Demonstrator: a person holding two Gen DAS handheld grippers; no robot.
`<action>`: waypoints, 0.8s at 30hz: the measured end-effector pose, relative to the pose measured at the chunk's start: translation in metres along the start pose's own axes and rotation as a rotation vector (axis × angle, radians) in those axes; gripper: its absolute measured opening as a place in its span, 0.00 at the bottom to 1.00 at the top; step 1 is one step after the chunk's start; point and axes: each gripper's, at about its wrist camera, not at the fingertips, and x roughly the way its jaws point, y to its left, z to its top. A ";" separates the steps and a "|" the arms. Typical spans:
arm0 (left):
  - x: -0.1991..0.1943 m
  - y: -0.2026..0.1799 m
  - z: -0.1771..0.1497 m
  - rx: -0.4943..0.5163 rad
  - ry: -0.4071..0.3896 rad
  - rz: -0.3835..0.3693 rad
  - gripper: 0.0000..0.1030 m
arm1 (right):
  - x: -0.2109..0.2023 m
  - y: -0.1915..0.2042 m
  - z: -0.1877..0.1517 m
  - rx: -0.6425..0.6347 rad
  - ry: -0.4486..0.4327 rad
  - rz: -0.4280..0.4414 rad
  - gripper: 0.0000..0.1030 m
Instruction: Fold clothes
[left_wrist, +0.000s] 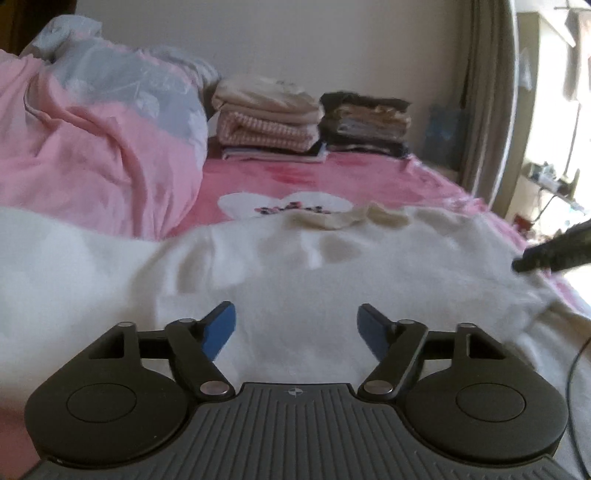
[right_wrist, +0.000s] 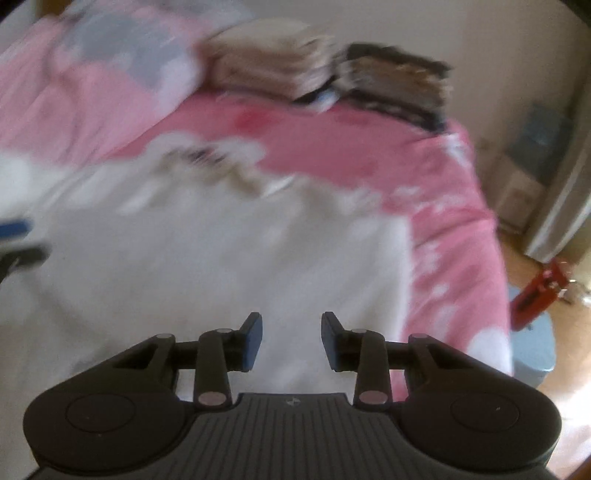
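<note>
A white fleecy garment (left_wrist: 295, 266) lies spread across the pink bed, its cream collar (left_wrist: 351, 218) at the far side. My left gripper (left_wrist: 295, 314) hovers over the garment's near part, blue pads wide apart with nothing between them. The right gripper's dark tip (left_wrist: 546, 251) shows at the right edge, over the garment's right side. In the blurred right wrist view, the right gripper (right_wrist: 291, 325) stands over the white garment (right_wrist: 221, 266) with a gap between its pads and no cloth in it. The left gripper's blue pad (right_wrist: 14, 227) shows at the left edge.
A crumpled pink and grey duvet (left_wrist: 92, 147) fills the left of the bed. A light stack (left_wrist: 266, 118) and a dark stack (left_wrist: 365, 122) of folded clothes stand at the far end. The bed's right edge (right_wrist: 480, 240) drops to a floor with a red object (right_wrist: 539, 288).
</note>
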 end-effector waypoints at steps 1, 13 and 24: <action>0.011 0.004 0.001 -0.014 0.025 0.016 0.80 | 0.013 -0.009 0.000 0.047 0.007 0.007 0.36; 0.034 0.000 -0.001 0.046 0.086 0.067 0.96 | 0.082 -0.068 0.033 0.350 0.003 -0.012 0.37; -0.034 -0.008 0.025 0.040 0.081 0.085 0.97 | -0.038 -0.073 0.017 0.377 -0.119 0.023 0.37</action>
